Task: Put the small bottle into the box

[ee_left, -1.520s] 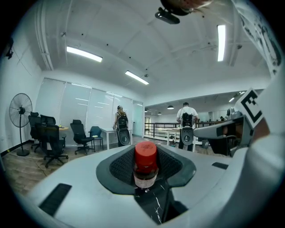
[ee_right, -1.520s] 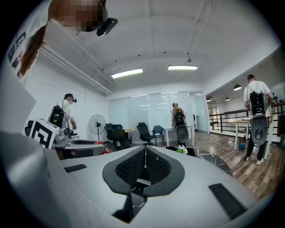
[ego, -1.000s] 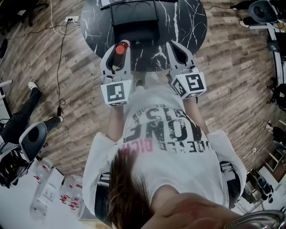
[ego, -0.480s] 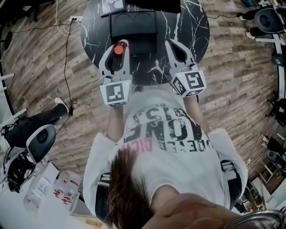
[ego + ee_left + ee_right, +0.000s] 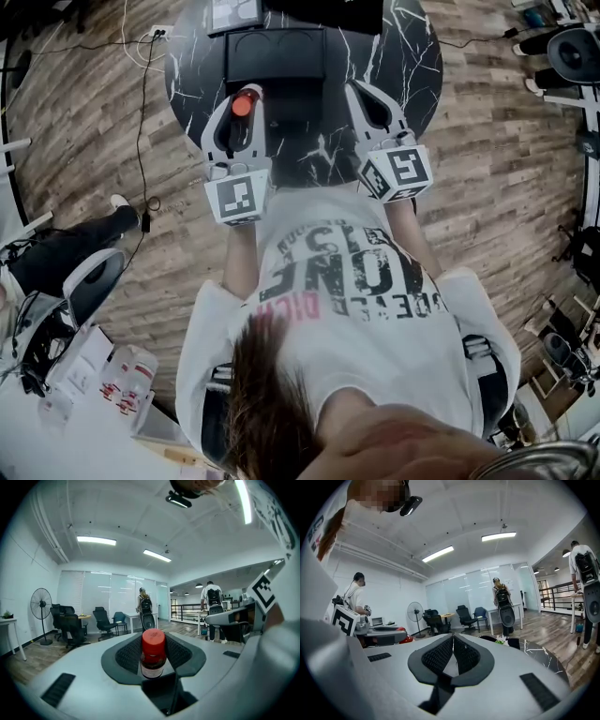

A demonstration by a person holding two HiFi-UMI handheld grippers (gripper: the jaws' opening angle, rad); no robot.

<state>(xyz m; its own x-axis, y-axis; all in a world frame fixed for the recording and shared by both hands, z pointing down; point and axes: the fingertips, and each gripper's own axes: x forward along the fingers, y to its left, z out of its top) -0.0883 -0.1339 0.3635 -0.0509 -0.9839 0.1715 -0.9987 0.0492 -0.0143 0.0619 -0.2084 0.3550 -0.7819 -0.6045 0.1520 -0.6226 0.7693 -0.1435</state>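
- L gripper (image 5: 241, 94): jaws clamped on small bottle (image 5: 153, 654), upright, red cap on top, held above near-left part of black marble table (image 5: 403, 56).
- R gripper (image 5: 453, 638): jaws together, nothing btwn them; sits right of L gripper.
- Black box (image 5: 281, 64): on table, just past both grippers; bottle not in it.

The head view looks steeply down from above the person onto the round desk (image 5: 403, 56), taking in the left gripper (image 5: 245, 94) and the right gripper (image 5: 359, 89). Each gripper view sits just behind its own jaws, facing almost level across the office. Both share the standing fan (image 5: 41, 604) and the windows (image 5: 108, 597).
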